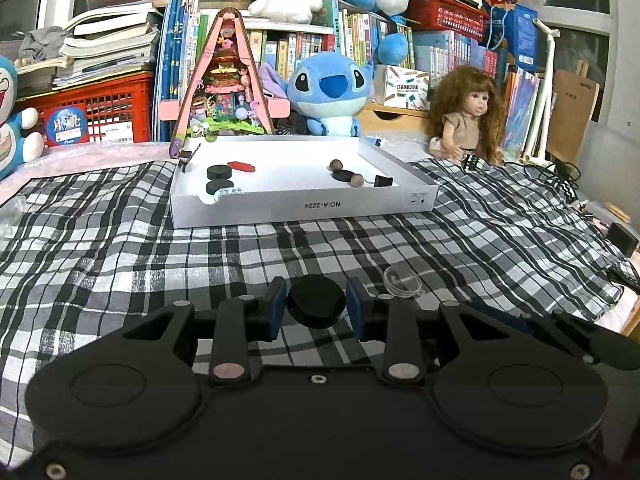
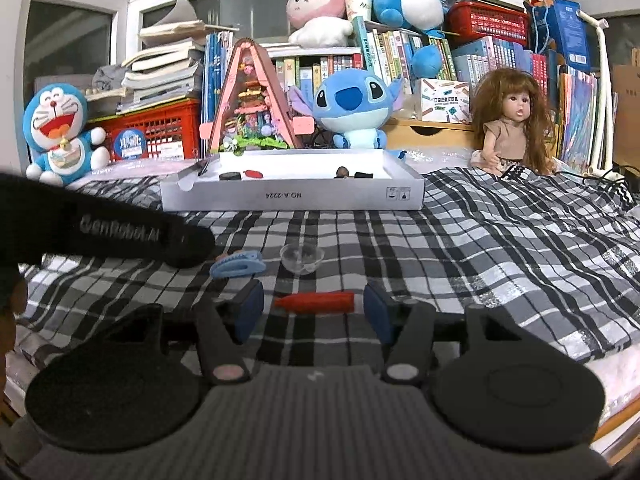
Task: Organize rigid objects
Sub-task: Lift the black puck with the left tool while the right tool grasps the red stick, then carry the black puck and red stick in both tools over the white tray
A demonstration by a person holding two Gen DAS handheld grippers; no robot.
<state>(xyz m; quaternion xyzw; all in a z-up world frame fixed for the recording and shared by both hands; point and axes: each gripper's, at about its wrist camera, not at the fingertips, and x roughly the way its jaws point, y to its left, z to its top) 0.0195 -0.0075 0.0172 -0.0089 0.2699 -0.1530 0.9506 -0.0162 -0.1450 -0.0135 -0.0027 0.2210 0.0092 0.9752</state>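
Observation:
My left gripper has its blue pads against both sides of a black round puck just above the checked cloth. My right gripper is open, its pads either side of a red marker-like piece lying on the cloth, not touching it. A white tray at the back holds black pucks, a red piece, brown nuts and a black clip. A clear small dish and a blue hair clip lie ahead of the right gripper.
The clear dish also sits right of the left gripper. The left gripper's black body reaches in from the left. Plush toys, a doll, a pink model house and bookshelves stand behind the tray.

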